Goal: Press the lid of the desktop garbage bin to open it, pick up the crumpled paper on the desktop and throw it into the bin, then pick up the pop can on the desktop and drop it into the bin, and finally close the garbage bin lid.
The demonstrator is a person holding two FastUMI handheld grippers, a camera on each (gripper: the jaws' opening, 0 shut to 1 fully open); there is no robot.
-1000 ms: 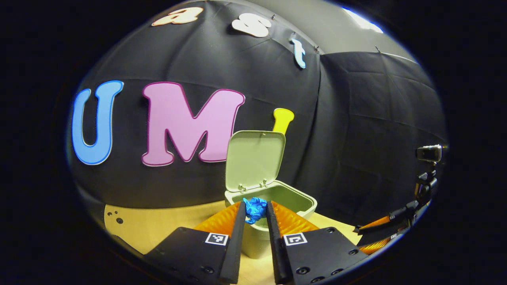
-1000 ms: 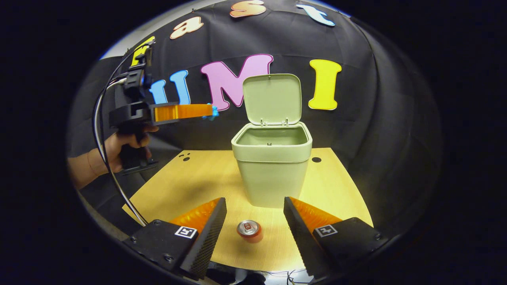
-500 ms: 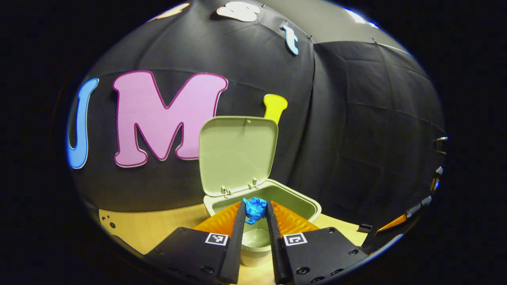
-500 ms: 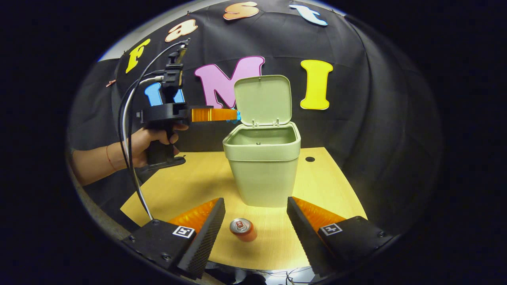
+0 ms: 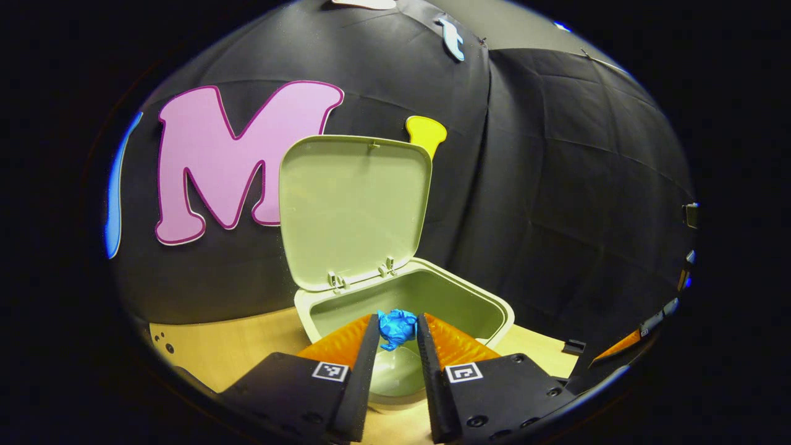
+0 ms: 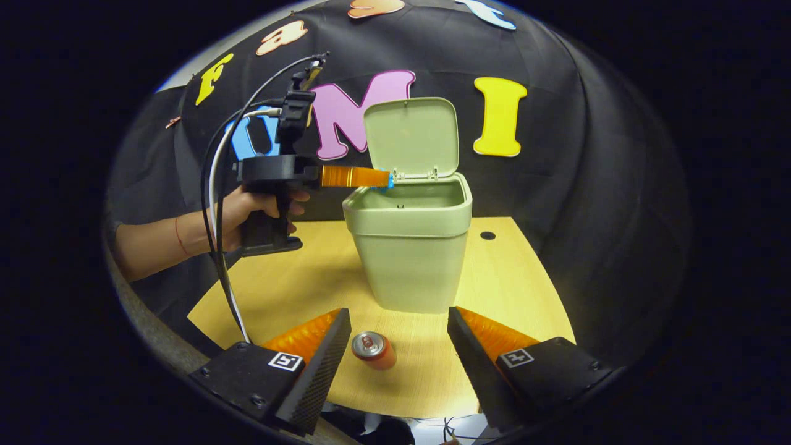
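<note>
The crumpled paper (image 5: 397, 328) is pinched between the 2 fingers of the left gripper (image 5: 395, 337) and held just above the bin (image 6: 408, 247), whose lid (image 6: 411, 137) is propped upright, presumably for release. The right gripper (image 6: 398, 340) is held wide open and empty, with the pop can (image 6: 372, 349) standing on the desktop (image 6: 507, 278) between its fingers, nearer the left one, untouched.

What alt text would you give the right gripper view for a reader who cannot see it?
A hand holds the left gripper, shut on blue crumpled paper, over the rim of the green bin, whose lid stands open. Nearer, the right gripper is open above the table, with the pop can upright between its fingers.
</note>
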